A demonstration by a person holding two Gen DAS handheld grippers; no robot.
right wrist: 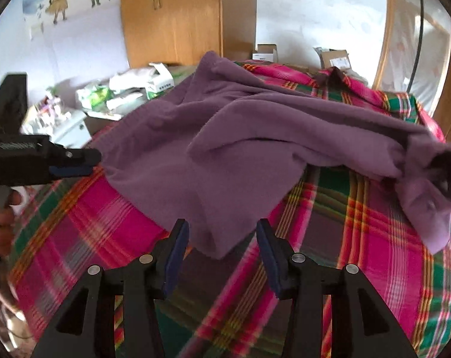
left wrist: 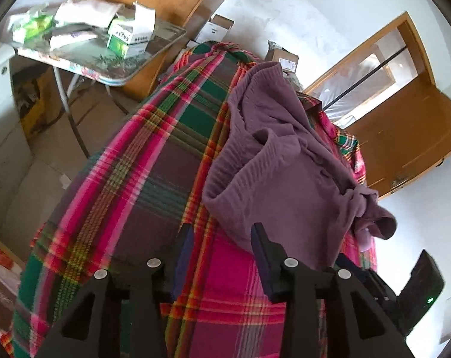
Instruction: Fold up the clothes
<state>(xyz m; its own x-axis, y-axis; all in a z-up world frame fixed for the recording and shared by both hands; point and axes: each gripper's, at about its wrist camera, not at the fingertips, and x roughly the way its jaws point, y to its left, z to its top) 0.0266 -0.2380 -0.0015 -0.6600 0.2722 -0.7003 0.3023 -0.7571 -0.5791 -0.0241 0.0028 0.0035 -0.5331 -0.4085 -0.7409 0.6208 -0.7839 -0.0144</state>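
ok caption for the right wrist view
Open right claw nears the purple sweater on the plaid bedspread.

Garment [right wrist: 243, 137] on bedspread [right wrist: 374, 238], table [left wrist: 112, 59] beyond

Home bedrm: bed [right wrist: 374, 238], wardrobe [right wrist: 171, 15]

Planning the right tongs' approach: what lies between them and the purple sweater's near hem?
Only bare plaid bedspread, seen in the right wrist view; the open right tongs hover just short of the purple sweater.
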